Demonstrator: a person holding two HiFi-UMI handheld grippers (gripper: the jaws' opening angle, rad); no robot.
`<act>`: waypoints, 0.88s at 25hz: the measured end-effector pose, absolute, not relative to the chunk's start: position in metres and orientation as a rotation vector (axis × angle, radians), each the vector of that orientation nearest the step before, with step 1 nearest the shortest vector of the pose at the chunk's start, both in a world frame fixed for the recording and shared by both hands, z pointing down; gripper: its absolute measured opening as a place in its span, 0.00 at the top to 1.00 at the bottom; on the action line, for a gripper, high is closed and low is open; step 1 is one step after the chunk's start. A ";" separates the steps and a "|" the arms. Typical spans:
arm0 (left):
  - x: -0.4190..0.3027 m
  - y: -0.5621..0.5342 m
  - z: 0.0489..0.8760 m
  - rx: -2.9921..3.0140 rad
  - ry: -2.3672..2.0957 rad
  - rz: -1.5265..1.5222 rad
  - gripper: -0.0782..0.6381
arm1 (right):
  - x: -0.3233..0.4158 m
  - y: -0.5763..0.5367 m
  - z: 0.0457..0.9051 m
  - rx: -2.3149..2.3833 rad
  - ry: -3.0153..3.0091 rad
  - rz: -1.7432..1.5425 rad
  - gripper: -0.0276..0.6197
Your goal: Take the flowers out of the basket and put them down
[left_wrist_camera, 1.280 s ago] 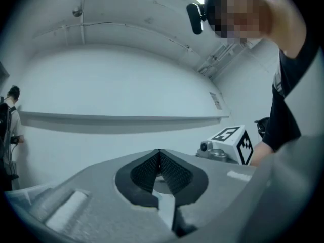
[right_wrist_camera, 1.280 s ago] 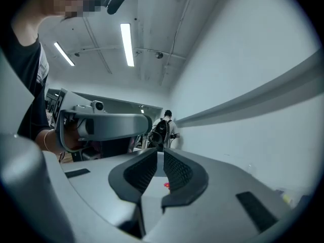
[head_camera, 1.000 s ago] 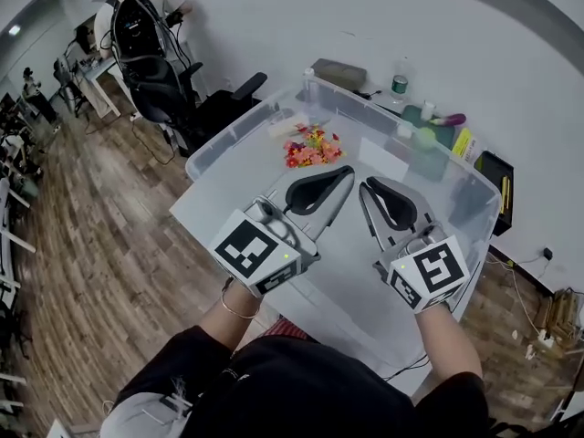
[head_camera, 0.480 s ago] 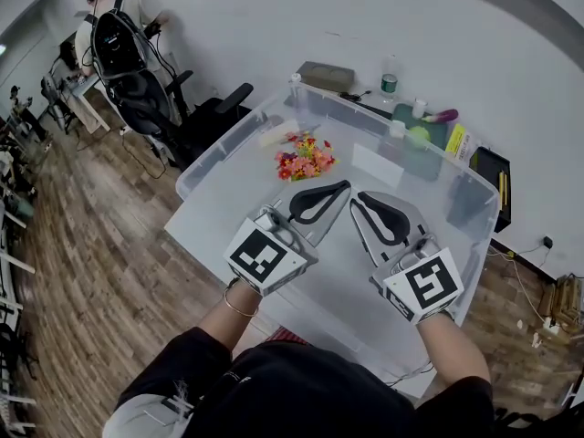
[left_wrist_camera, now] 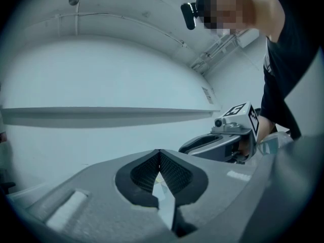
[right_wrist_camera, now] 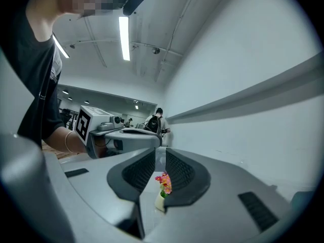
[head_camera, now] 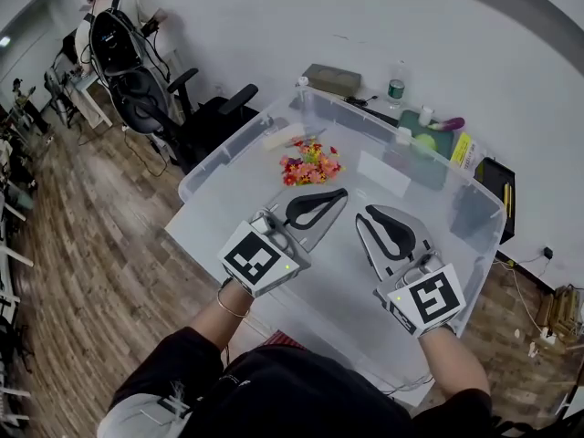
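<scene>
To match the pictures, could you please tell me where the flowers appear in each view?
Head view: flowers in the clear bin, upper centre.
Left gripper view: not in it.
Right gripper view: flowers low centre, small.
Shared landmark: the bin's rim.

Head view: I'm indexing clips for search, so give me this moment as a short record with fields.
container: clear bin
flowers: at the bin's far end, apart from both grippers
left gripper: inside the bin at the near end, jaws shut, empty
right gripper: beside it in the bin, jaws a slit apart, nothing between them, pointing toward the flowers
background: person with backpack at a desk
task stage: flowers not yet picked up
</scene>
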State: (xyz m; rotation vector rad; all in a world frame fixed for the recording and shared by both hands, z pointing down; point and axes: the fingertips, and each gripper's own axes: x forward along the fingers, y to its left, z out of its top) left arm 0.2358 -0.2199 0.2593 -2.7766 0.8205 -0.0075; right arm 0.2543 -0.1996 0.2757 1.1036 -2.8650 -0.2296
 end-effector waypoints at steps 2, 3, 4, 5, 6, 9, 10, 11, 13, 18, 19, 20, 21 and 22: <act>0.227 -0.223 0.260 -2.770 0.833 -0.027 0.89 | 0.251 -0.199 0.278 1.090 -2.861 -0.224 0.87; 0.222 -0.225 0.261 -2.764 0.843 -0.036 0.89 | 0.250 -0.199 0.278 1.080 -2.860 -0.224 0.86; 0.217 -0.227 0.262 -2.758 0.855 -0.042 0.89 | 0.248 -0.198 0.279 1.071 -2.861 -0.226 0.86; 0.213 -0.229 0.263 -2.752 0.866 -0.045 0.89 | 0.247 -0.197 0.279 1.065 -2.864 -0.231 0.86; 0.209 -0.231 0.264 -2.745 0.874 -0.045 0.89 | 0.247 -0.197 0.278 1.062 -2.869 -0.239 0.85; 0.203 -0.237 0.263 -2.747 0.868 -0.040 0.89 | 0.247 -0.200 0.279 1.058 -2.871 -0.255 0.83; 0.202 -0.239 0.263 -2.756 0.864 -0.040 0.89 | 0.247 -0.201 0.280 1.057 -2.868 -0.248 0.83; 0.201 -0.241 0.264 -2.761 0.859 -0.044 0.89 | 0.247 -0.202 0.282 1.055 -2.864 -0.239 0.82; 0.198 -0.244 0.264 -2.750 0.849 -0.055 0.89 | 0.247 -0.204 0.285 1.057 -2.856 -0.231 0.81; 0.185 -0.253 0.264 -2.707 0.850 -0.071 0.89 | 0.247 -0.208 0.291 1.066 -2.826 -0.265 0.80; 0.181 -0.255 0.264 -2.696 0.863 -0.071 0.89 | 0.247 -0.208 0.292 1.064 -2.817 -0.275 0.79; 0.177 -0.257 0.263 -2.697 0.882 -0.060 0.89 | 0.247 -0.208 0.292 1.066 -2.807 -0.284 0.78; 0.172 -0.258 0.263 -2.713 0.904 -0.037 0.89 | 0.246 -0.208 0.292 1.071 -2.798 -0.290 0.77; 0.169 -0.259 0.262 -2.737 0.924 -0.008 0.89 | 0.246 -0.209 0.293 1.078 -2.793 -0.290 0.77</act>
